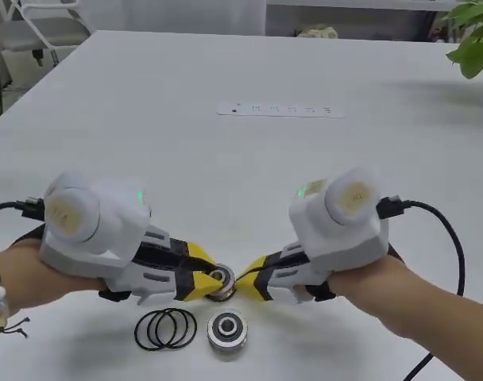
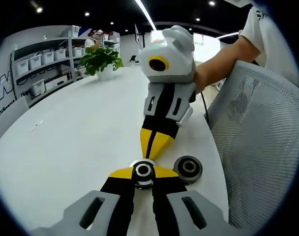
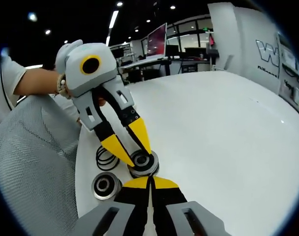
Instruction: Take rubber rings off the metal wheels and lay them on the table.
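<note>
On a white table (image 1: 226,159), the left gripper (image 2: 143,170) clamps a round silver metal wheel (image 3: 143,162); the right gripper (image 3: 149,181), jaws pressed together, touches its rim. Loose black rubber rings (image 1: 165,328) and a second wheel (image 1: 227,330) lie beside.

Metal wheel (image 1: 221,279) between the two tongs: mostly covered by the yellow tips of left tongs (image 1: 208,279) and right tongs (image 1: 245,278), so can't tell if a ring is on it. Rubber rings (image 1: 166,328) on the near side of left tongs overlap, count unclear. Far beyond the tongs, power strip (image 1: 280,109) sockets too small. Plant (image 1: 473,40) and right tongs' cable (image 1: 416,205) cut by picture edges.
</note>
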Available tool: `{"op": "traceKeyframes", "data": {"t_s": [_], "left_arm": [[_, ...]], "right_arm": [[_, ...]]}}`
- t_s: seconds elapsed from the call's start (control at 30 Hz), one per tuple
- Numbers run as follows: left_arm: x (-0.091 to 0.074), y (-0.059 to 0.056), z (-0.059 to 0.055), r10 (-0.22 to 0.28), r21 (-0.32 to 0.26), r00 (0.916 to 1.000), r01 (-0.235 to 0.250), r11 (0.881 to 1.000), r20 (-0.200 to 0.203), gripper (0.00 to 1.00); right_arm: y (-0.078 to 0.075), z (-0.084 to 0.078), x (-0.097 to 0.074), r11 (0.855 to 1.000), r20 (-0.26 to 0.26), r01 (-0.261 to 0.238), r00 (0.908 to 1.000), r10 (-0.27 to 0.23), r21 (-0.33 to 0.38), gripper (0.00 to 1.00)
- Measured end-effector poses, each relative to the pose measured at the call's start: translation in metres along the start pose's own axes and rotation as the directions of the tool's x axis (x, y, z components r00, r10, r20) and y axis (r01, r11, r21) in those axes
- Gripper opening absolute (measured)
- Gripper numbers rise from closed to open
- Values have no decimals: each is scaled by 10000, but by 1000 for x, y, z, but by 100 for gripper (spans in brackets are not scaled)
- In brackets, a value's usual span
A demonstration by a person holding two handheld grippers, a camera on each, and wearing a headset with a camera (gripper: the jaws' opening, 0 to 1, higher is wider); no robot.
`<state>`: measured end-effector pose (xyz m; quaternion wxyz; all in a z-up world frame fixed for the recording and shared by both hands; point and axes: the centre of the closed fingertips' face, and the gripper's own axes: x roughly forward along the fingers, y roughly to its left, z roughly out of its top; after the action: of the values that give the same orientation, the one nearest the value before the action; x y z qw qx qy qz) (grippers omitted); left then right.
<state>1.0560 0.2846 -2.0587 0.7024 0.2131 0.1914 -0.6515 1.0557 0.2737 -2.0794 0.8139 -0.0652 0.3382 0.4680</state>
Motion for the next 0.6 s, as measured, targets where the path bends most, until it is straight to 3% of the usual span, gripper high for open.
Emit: {"op": "traceKeyframes", "data": {"t_s": [0.1, 0.17, 0.2, 0.27, 0.5, 0.6], "left_arm": [[0, 0, 0, 29, -27, 9999, -29, 10000, 104, 7], [0, 0, 0, 26, -14, 9999, -26, 10000, 170, 7], [0, 0, -1, 7, 15, 9998, -8, 10000, 219, 7], [0, 0, -1, -37, 14, 9996, 37, 10000, 290, 7], [1, 0, 0, -36, 112, 9988, 31, 9999, 487, 7], [1, 0, 0, -54, 124, 9988, 48, 9999, 489, 7]], "right_arm": [[-2, 6, -4, 9960, 441, -138, 9990, 100, 878, 0], [-3, 12, -7, 9856, 901, -359, 9957, 212, 1651, 0], [0, 11, -7, 9789, 867, -497, 9957, 330, 1984, 0], [-1, 10, -7, 9830, 830, -428, 9961, 283, 1786, 0], [3, 14, -7, 9694, 1036, -711, 9935, 477, 2349, 0], [7, 16, -7, 9741, 1031, -708, 9934, 495, 2146, 0]]}}
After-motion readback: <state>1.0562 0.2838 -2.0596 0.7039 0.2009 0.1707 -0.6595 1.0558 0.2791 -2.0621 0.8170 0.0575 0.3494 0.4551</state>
